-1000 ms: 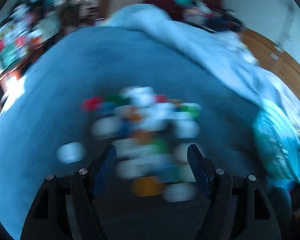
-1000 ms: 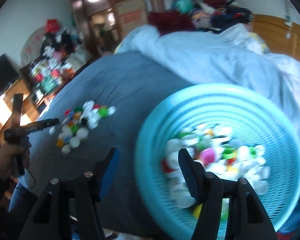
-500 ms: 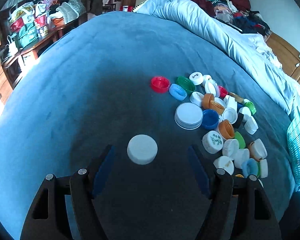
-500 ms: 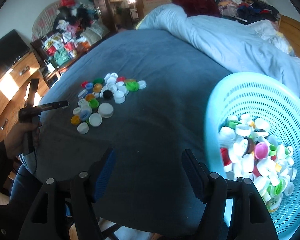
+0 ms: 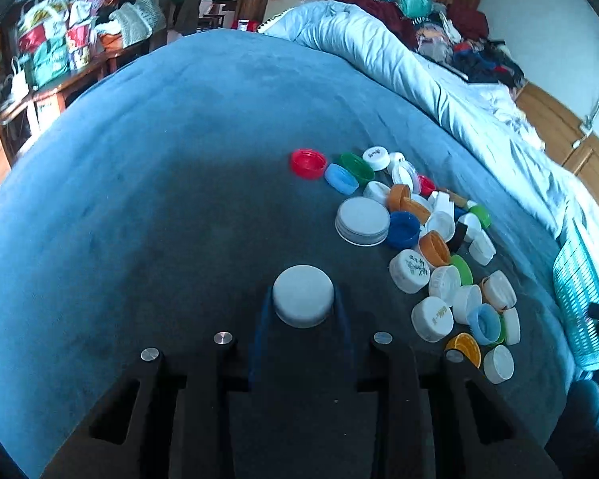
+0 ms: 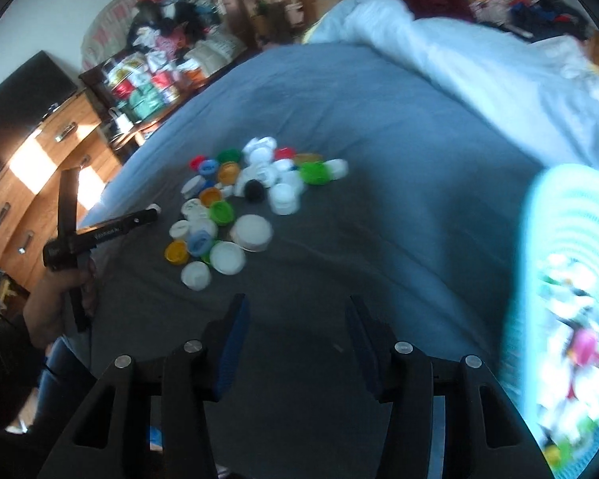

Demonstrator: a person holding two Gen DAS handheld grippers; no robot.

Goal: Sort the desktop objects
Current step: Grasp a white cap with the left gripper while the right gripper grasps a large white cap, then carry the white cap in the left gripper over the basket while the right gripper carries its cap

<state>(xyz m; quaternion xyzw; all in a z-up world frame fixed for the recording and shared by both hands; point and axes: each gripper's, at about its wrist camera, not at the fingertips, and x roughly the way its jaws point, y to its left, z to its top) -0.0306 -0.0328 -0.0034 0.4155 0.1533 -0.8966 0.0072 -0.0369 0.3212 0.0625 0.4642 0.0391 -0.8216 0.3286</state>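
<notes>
1. The left gripper, spread wide half a second ago, has now clamped the white cap, apart from the cap pile
2. The right gripper stays apart, empty, beside the basket
3. Cap print is unreadable

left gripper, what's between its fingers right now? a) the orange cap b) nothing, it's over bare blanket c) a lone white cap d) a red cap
c: in the left wrist view the left gripper has its blue fingers closed against the sides of a lone white cap, set apart from the pile of caps on the blue blanket.
</notes>
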